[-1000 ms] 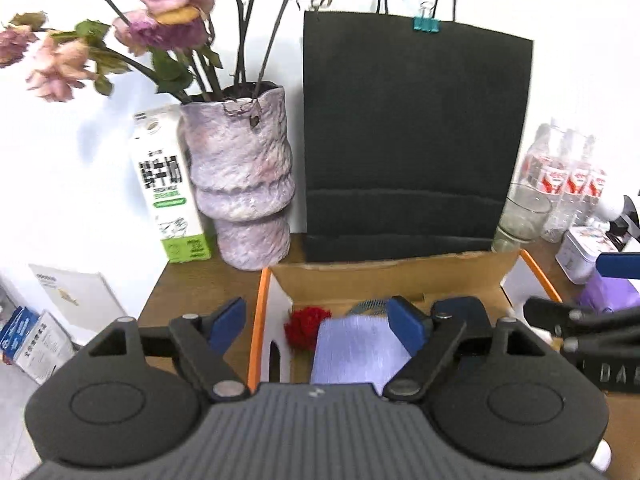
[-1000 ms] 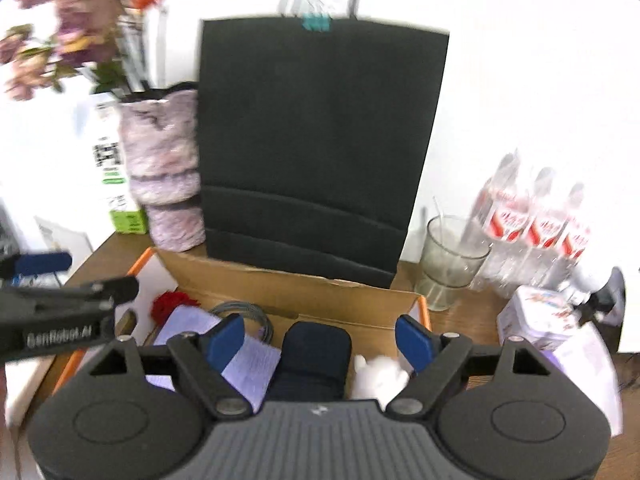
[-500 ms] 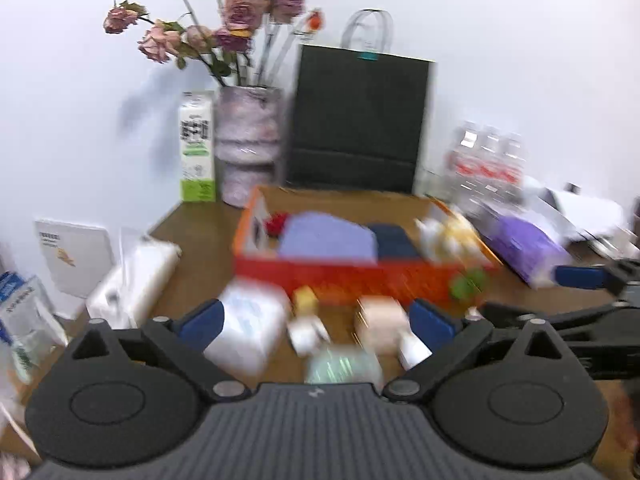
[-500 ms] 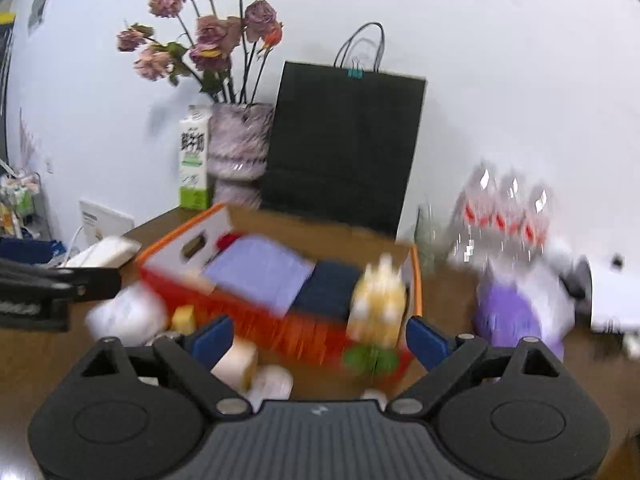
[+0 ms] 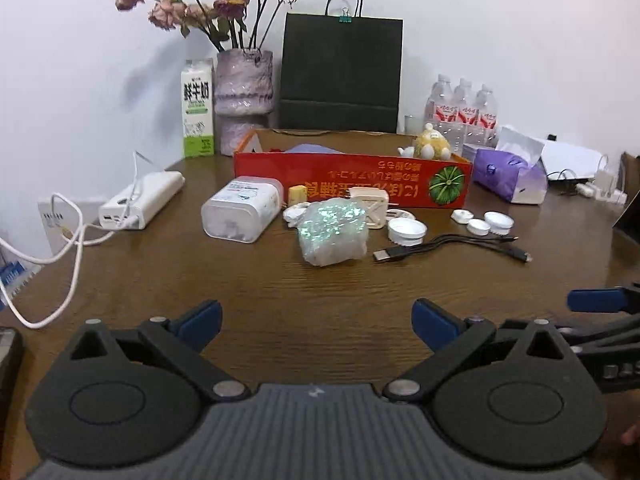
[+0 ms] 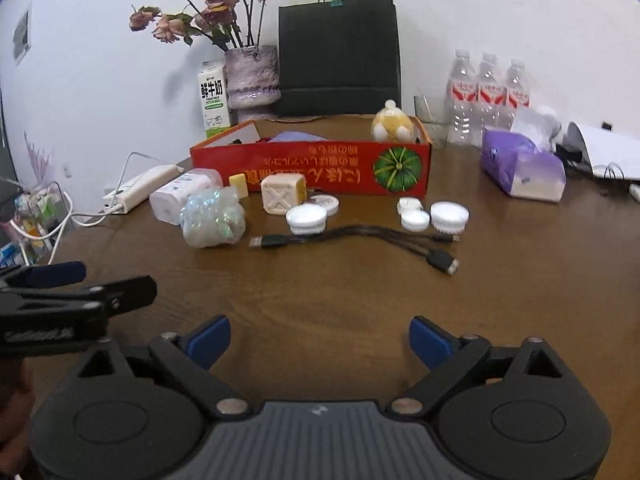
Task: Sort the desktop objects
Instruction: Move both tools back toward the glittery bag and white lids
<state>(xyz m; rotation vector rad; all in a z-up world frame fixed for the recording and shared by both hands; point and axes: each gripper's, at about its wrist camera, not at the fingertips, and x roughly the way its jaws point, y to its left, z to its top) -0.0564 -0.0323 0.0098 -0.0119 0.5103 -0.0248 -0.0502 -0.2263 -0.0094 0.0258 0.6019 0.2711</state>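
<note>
One brown wood table (image 5: 320, 292) against a white wall (image 5: 500, 40). On it: one black bag (image 5: 340, 76), one red box (image 6: 312, 168) mid-table with a plush (image 6: 392, 126) inside, one vase (image 5: 244, 92), one milk carton (image 5: 197, 110), three bottles (image 6: 486, 92). Loose stuff sits just in front of the box: one shiny wad (image 5: 334, 232), one white tub (image 5: 240, 210), one cable (image 6: 360, 240), five white caps (image 6: 449, 215). Left gripper (image 5: 316, 322) and right gripper (image 6: 319, 334) both spread wide, nothing between the jaws; the right one's were just opening.

box (image 6: 312, 172): red, pumpkin print; bag (image 6: 339, 56): black; tissue pack (image 6: 520, 166): purple, perhaps patterned
</note>
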